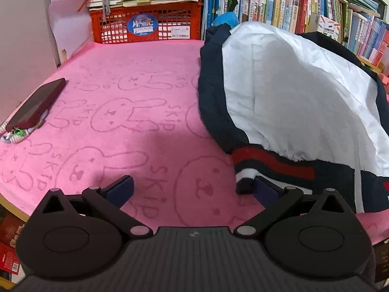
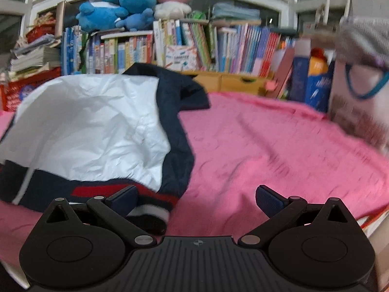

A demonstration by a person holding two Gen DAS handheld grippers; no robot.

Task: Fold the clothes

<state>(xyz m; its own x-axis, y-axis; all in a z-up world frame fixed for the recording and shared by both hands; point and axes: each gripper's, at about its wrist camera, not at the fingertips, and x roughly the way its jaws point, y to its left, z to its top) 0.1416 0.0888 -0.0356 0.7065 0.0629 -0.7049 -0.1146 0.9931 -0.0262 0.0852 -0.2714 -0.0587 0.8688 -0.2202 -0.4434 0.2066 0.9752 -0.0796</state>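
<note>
Both tongs, left (image 1: 194, 189) and right (image 2: 197, 198), gape beside the jacket (image 1: 291, 92); only the left view shows a phone (image 1: 36, 107) at nine o'clock.

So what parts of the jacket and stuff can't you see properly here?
- Jacket: left wrist view, right part cut off by the picture edge.
- Jacket front: both views, folded under its white lining.
- Bag: right wrist view, smeared by motion blur.
- Phone: left wrist view, near end cut by the edge.
- Book titles: too small.

Fuzzy pink terry towel (image 1: 121, 126) under a jacket (image 1: 291, 92) of crinkly white lining, with ribbed knit hem (image 1: 274, 168).
</note>
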